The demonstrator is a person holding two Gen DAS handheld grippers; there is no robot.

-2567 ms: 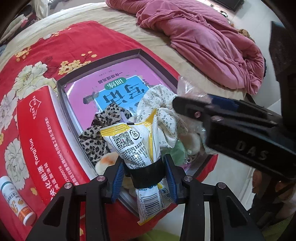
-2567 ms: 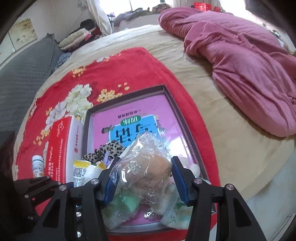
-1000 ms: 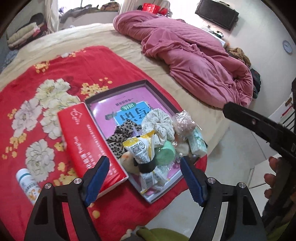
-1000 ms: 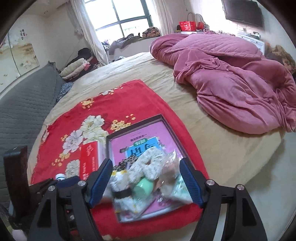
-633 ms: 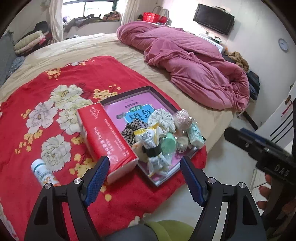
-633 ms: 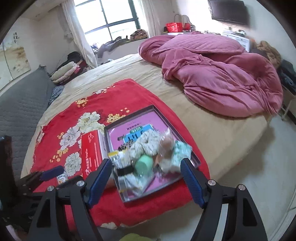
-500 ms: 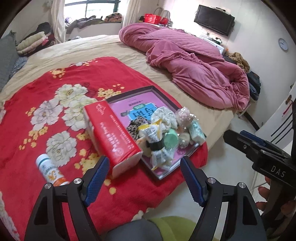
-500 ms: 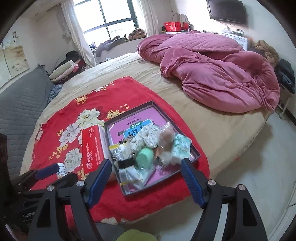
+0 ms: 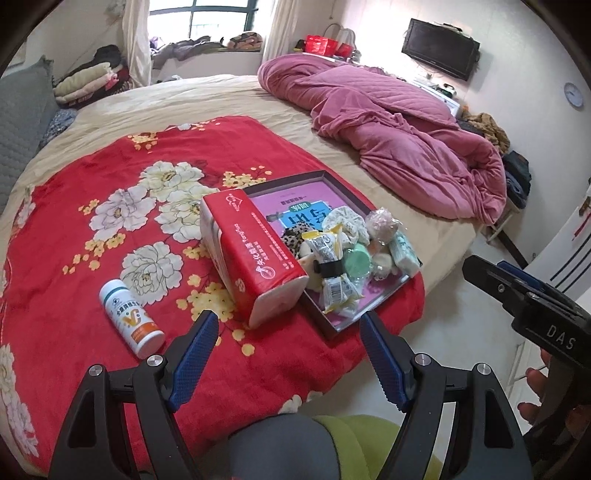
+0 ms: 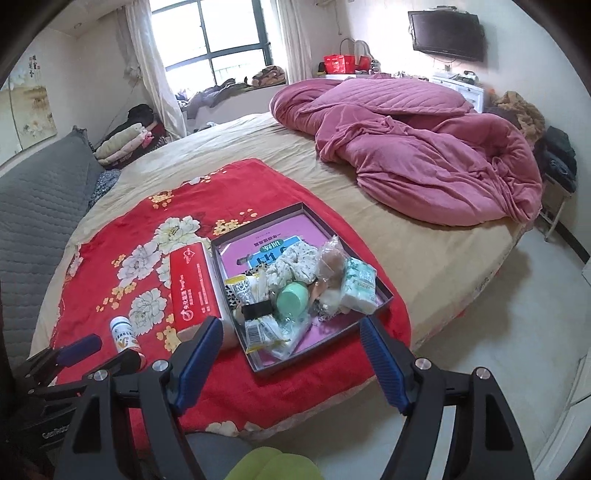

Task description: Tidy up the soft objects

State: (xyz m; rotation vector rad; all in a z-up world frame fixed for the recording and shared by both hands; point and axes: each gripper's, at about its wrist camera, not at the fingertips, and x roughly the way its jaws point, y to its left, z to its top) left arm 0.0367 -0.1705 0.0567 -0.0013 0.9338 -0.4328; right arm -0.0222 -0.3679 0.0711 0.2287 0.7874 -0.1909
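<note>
Bed with red floral blanket [image 9: 110, 229] ahead of both tongs. Left tongs [image 9: 288, 356] and right tongs [image 10: 291, 360] apart, empty; soft items corralled in tray [image 10: 382, 295], likely sorted.

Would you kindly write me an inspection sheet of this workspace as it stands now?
Surface: red floral blanket spread on a bed.
Job's things: tray holding a scrunchie, snack packet, green cup and wrapped soft items.
Clutter: red tissue box against the tray's side; pill bottle lying on the blanket.
Grippers: left gripper and right gripper both open, empty, clear of the tray.
Cables: nothing seen.
Surroundings: pink quilt, window, wall TV.
</note>
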